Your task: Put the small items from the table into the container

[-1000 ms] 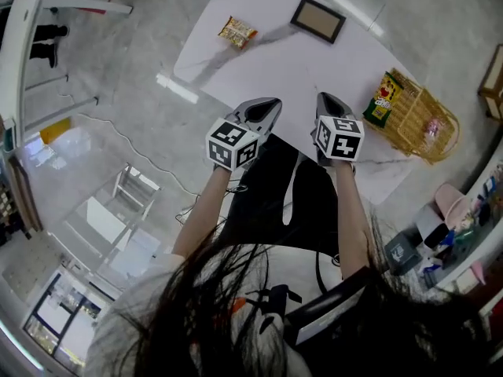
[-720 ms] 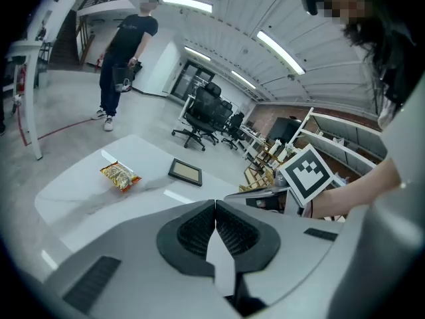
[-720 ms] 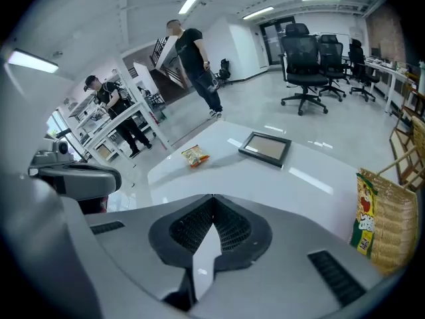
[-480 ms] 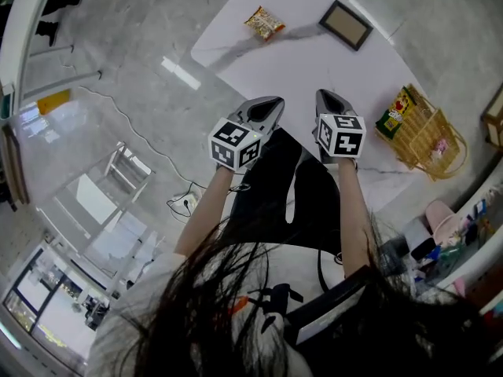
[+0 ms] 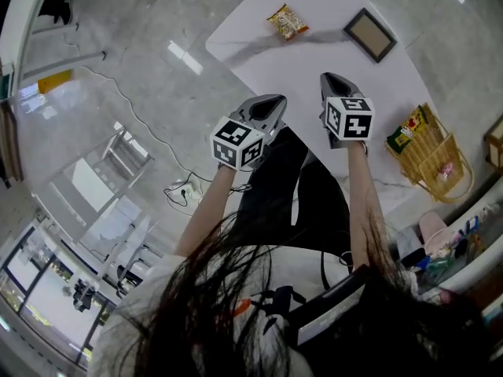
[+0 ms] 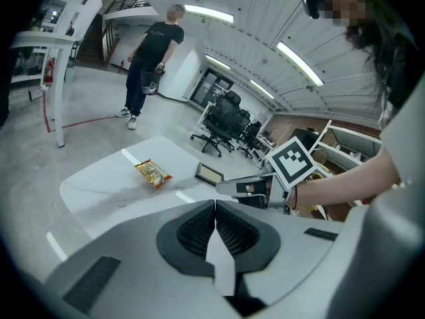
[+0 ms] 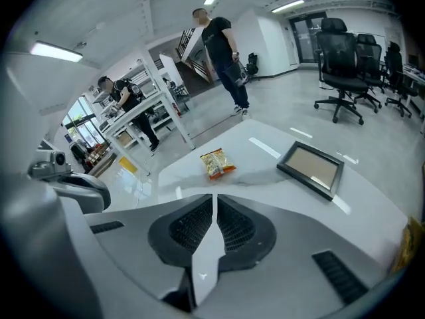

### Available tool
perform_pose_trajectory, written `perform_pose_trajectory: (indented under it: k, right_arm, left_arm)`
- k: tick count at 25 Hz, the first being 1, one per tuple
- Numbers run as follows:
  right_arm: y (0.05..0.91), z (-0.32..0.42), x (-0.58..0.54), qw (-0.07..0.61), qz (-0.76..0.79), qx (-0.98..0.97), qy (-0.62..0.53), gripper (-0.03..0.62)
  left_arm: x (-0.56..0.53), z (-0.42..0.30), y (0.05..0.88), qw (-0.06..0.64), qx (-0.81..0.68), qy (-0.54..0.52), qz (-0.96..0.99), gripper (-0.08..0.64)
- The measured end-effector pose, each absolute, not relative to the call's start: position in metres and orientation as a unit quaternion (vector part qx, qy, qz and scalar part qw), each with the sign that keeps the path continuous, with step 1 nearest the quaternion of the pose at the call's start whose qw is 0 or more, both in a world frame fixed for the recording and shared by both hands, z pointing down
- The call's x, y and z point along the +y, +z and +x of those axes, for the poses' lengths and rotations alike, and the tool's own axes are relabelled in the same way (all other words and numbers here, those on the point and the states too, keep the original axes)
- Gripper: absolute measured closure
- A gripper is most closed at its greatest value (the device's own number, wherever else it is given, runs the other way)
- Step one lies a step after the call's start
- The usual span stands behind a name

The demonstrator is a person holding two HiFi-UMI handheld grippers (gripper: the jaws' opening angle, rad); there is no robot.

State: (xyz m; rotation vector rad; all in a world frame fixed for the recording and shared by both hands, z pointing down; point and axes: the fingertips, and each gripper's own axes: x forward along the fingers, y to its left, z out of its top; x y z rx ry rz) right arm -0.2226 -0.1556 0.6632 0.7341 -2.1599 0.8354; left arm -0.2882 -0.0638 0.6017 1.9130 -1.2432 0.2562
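Fingers of the left gripper and fingers of the right gripper are pressed together on nothing. The wicker basket already holds a green packet. Well apart from the basket, a snack packet and a framed picture wait on the tabletop, so most of the job looks undone.

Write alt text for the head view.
From above, a person holds the left gripper and right gripper, both shut, at the near edge of a white table. A snack packet and a picture frame lie at its far side; a wicker basket with a green packet stands at its right end.
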Motion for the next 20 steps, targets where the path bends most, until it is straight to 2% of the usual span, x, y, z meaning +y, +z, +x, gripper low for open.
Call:
perform_pose_trajectory:
  k: [2,5,7,13,20]
  right_arm:
    - [0.668,-0.237,-0.167,0.355,0.267,-0.837,0.320,0.570]
    - [0.680,-0.258,-0.186,0.367,0.243,-0.840,0.316,0.507]
    - [0.690,-0.271,-0.197,0.379,0.227,-0.842,0.310,0.489]
    - [0.719,-0.310,-0.221,0.410,0.192,-0.842,0.293,0.454]
    - [0.750,-0.352,-0.235,0.462,0.155,-0.843,0.227,0.443]
  left_arm:
    - [-0.066,-0.296,0.605,0.414,-0.499,0.100,0.755,0.549]
    - [-0.071,-0.307,0.612,0.417,-0.511,0.094,0.746,0.549]
    - [-0.075,-0.314,0.616,0.420,-0.519,0.089,0.739,0.549]
    - [-0.085,-0.334,0.628,0.424,-0.532,0.081,0.728,0.549]
    - [-0.083,-0.351,0.642,0.429,-0.542,0.083,0.718,0.549]
